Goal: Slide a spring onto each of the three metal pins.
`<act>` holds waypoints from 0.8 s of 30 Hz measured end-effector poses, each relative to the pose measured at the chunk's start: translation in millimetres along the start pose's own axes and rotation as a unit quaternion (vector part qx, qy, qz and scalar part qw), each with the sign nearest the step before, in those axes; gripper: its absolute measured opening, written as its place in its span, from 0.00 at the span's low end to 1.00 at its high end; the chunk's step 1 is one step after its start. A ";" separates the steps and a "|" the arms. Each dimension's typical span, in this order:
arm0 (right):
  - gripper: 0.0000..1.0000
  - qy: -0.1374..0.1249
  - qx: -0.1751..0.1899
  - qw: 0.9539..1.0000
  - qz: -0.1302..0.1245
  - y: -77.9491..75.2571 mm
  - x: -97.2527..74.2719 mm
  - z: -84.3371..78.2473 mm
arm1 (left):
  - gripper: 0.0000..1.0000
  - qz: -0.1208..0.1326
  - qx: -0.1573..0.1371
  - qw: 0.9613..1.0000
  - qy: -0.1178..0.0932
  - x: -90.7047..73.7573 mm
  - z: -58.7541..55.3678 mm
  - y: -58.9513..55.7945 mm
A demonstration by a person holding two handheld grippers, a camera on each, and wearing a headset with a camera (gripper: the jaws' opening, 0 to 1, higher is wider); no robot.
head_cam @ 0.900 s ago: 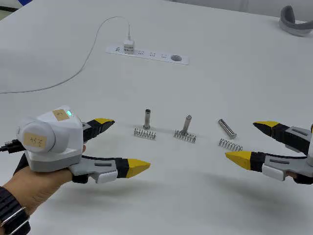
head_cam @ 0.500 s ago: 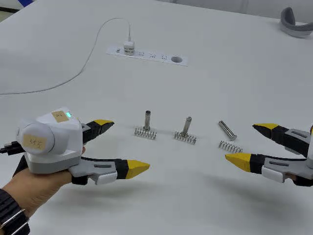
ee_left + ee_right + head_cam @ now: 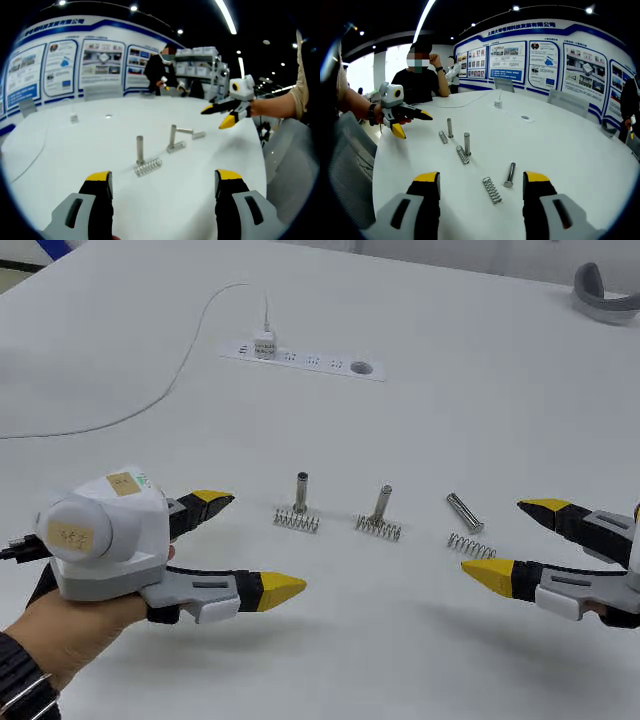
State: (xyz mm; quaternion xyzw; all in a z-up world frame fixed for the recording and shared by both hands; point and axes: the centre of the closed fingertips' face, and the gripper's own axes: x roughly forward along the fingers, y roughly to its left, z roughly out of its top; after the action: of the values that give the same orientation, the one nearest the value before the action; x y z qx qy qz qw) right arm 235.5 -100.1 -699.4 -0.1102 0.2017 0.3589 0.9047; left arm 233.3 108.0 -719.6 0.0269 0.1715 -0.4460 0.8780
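Head view: left claw (image 3: 262, 542) and right claw (image 3: 495, 535) gape wide; writing on tan stickers (image 3: 124, 483) illegible.

L claw (image 3: 163, 176) wide apart; spring (image 3: 148, 167) lies by upright pin (image 3: 140, 149).

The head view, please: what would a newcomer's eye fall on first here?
Three pins in a row on the table draw the eye: the left pin and middle pin stand, the right pin lies flat, each with a loose spring beside it. The yellow-tipped left gripper and right gripper flank them, both open.
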 end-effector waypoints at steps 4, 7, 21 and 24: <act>0.68 0.001 -0.001 1.000 0.002 0.9 1.2 -0.2 | 0.85 0.002 0.000 1.000 0.000 -2.2 -0.3 1.3; 0.68 0.000 -0.002 1.000 0.002 1.2 1.5 0.9 | 0.85 0.004 -0.001 1.000 0.000 -3.5 -0.1 2.6; 0.68 0.006 -0.001 1.000 -0.002 -0.7 0.9 -1.2 | 0.85 0.003 -0.004 1.000 -0.004 -1.2 0.6 3.4; 0.68 0.007 -0.001 1.000 -0.002 -1.4 1.1 -1.1 | 0.85 0.003 -0.006 1.000 -0.005 -1.0 1.0 4.2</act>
State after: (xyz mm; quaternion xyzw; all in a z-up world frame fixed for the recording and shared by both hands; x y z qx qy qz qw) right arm 236.9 -100.8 -700.8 -0.1140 0.2073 0.3563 0.9039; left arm 236.4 111.1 -718.7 0.0199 0.1696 -0.4420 0.8806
